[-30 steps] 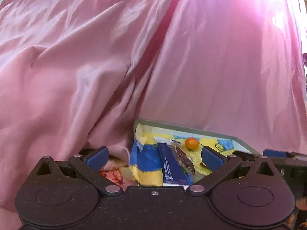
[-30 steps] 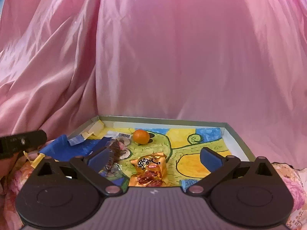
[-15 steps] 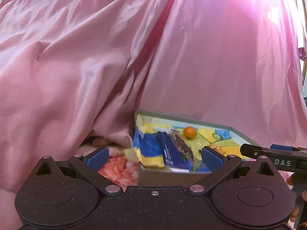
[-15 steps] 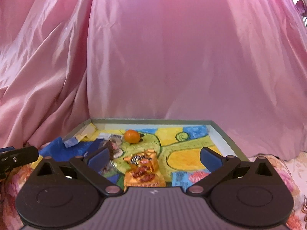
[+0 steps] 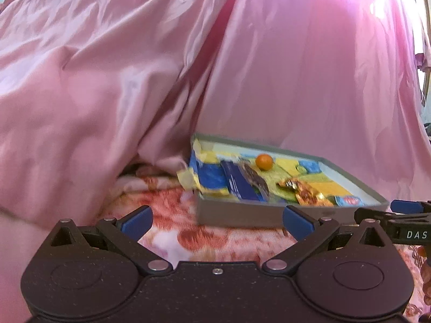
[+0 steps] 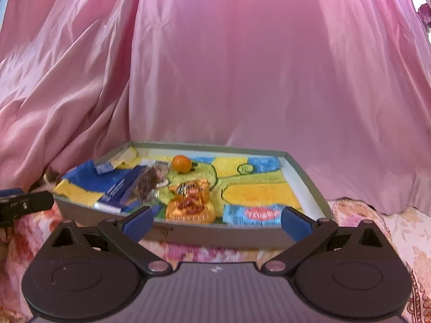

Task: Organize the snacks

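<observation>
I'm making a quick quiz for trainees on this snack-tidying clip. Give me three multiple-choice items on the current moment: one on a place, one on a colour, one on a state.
1. Where does the small round fruit lie?
A. in the grey tray
B. on the floral cloth
C. between the right gripper's fingers

2. What colour is the crinkled snack packet near the tray's front wall?
A. green
B. orange
C. white

3. How does the right gripper stand?
A. shut on the fruit
B. shut on nothing
C. open, holding nothing

Answers:
1 A, the fruit sits on the painted tray floor near the back wall.
2 B, its foil shows orange with red print.
3 C, its blue pads are spread wide apart in front of the tray with nothing between them.
</observation>
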`<state>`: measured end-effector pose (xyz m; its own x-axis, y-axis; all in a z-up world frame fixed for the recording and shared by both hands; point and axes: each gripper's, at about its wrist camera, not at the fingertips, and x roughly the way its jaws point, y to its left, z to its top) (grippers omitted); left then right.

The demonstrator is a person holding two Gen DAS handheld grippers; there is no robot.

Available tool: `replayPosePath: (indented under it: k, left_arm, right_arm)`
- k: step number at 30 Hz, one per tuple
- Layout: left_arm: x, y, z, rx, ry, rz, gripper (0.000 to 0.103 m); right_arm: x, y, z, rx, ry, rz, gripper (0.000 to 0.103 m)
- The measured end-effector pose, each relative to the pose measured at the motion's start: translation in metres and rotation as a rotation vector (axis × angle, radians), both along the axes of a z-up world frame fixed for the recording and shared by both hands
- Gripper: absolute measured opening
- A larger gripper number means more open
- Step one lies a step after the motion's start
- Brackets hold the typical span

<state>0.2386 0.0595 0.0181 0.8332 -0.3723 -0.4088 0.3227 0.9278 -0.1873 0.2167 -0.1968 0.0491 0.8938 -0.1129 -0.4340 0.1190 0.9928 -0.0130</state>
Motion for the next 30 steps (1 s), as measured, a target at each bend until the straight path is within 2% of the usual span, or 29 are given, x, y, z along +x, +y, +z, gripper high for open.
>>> replayPosePath:
  k: [6,14,22,30]
  left_arm:
    - [-0.02,-0.007,-0.007,0.017,0.035,-0.036,0.102]
    - [-0.048,-0.019,-0.012,0.054,0.054,-0.066,0.102]
    - [-0.08,-0.027,-0.02,0.079,0.098,-0.061,0.102]
    - [-0.104,-0.039,-0.033,0.147,0.126,-0.121,0.102]
  right_arm:
    - [-0.019,0.003,-0.008,-0.022,0.055,0.045,0.103]
    - [-0.043,0.0,-0.01,-0.045,0.084,0.073,0.103]
    - [-0.074,-0.007,-0.01,-0.061,0.113,0.09,0.103]
    - [-0.106,-0.008,-0.02,-0.095,0.169,0.113,0.103]
